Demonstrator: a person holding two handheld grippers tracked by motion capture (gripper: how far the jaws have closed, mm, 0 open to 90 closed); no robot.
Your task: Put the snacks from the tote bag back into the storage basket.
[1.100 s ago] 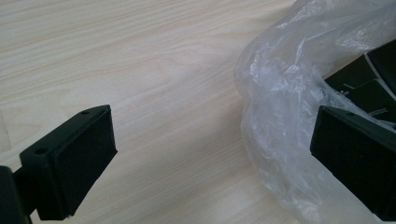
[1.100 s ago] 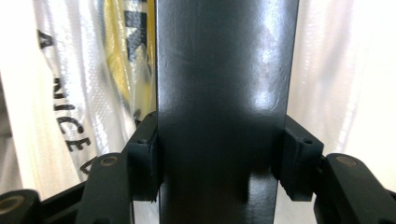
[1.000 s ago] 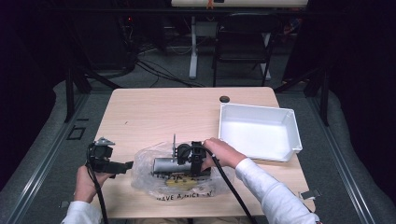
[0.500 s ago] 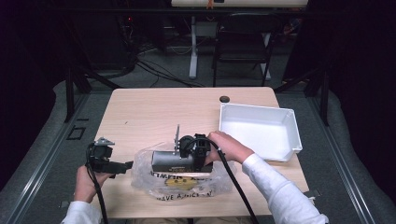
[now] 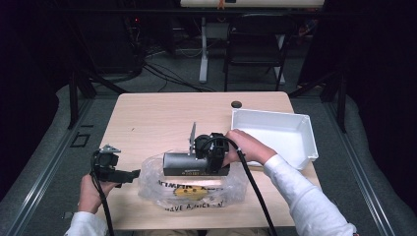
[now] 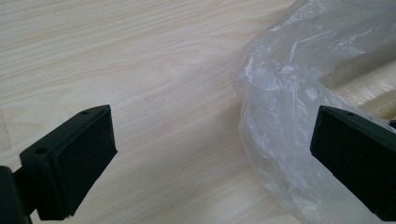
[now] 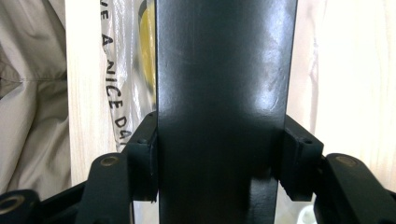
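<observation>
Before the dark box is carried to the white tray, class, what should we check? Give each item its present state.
1. Right hand-held gripper clamped on the dark box: ok, a jaw presses each side.
2. Box free of the plastic bag: cannot tell; in the high view it sits over the bag, contact unclear.
3. Left hand-held gripper ready to hold the bag down: not ok, its jaws are open, with only the bag's edge between them.
4. White tray free to receive: ok, nothing lies in it.
5. Path over the table to the tray: ok, only a small dark disc beyond it.
</observation>
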